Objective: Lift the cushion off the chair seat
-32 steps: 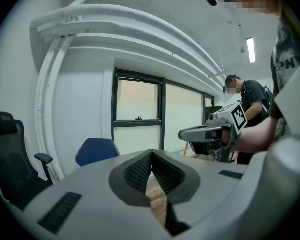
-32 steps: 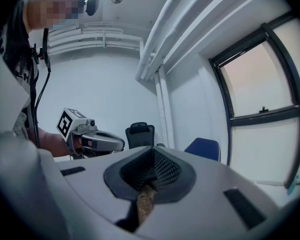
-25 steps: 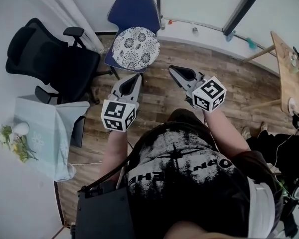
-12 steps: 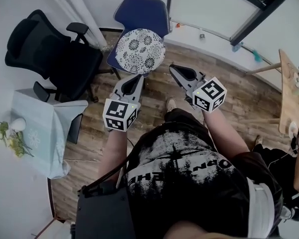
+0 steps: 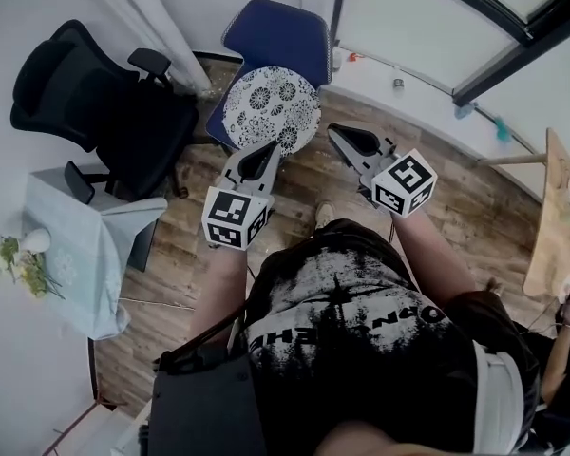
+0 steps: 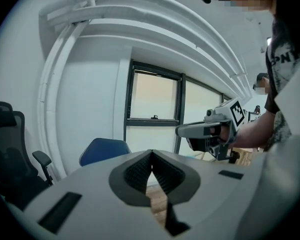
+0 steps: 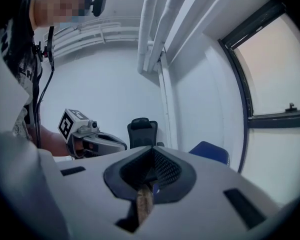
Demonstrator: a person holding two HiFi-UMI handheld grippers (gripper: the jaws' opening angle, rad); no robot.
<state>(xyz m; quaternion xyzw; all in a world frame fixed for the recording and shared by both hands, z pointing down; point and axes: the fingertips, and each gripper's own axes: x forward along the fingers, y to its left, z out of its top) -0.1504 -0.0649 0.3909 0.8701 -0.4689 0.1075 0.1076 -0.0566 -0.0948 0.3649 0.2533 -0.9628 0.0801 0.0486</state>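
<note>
A round white cushion (image 5: 271, 110) with a dark flower pattern lies on the seat of a blue chair (image 5: 277, 34) by the wall. My left gripper (image 5: 267, 149) hovers just short of the cushion's near edge, its jaws shut and empty. To the right of the cushion my right gripper (image 5: 338, 135) is held over the wood floor, jaws also shut with nothing in them. In the left gripper view the shut left gripper (image 6: 151, 154) points past the blue chair's back (image 6: 104, 149). The right gripper view shows the shut right gripper (image 7: 152, 153) and the blue chair (image 7: 210, 152); the cushion is hidden in both.
A black office chair (image 5: 95, 103) stands left of the blue chair. A small table with a pale cloth (image 5: 76, 255) and flowers (image 5: 19, 259) is at the near left. A wooden table (image 5: 559, 217) sits at the right, a window wall behind.
Both grippers have moved forward towards the blue chair, which now lies nearer in the head view. Their jaws stay shut.
</note>
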